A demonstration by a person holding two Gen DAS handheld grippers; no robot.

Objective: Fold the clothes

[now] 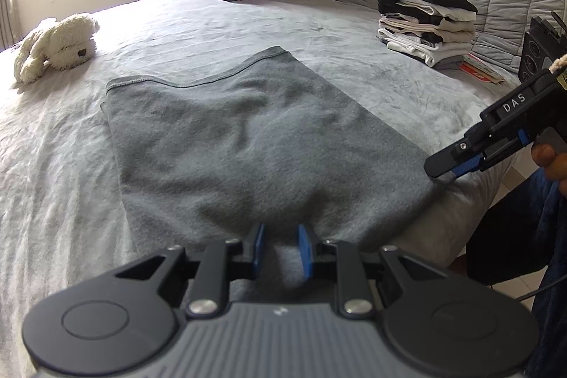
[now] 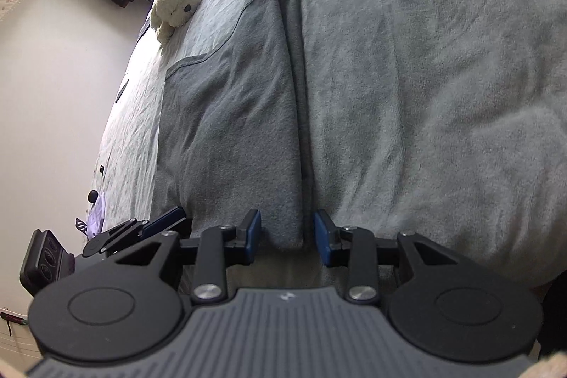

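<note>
On bed (image 1: 212, 23): folded grey garment (image 1: 248, 137). Left gripper (image 1: 281, 245) and right gripper (image 2: 287, 238) open at its near edge.

One grey garment (image 1: 248, 144) lies on the bed (image 1: 71, 165). Beyond it sit one plush dog (image 1: 56, 45) and one stack of folded clothes (image 1: 428, 20). Two grippers show.

Both grippers (image 1: 280, 248) (image 2: 287, 238) are black with blue finger pads (image 1: 304, 252), silver screws and ribbed grey bodies; at three o'clock, one reads "DAS", beside seemingly dark-blue clothing (image 1: 553, 236).
</note>
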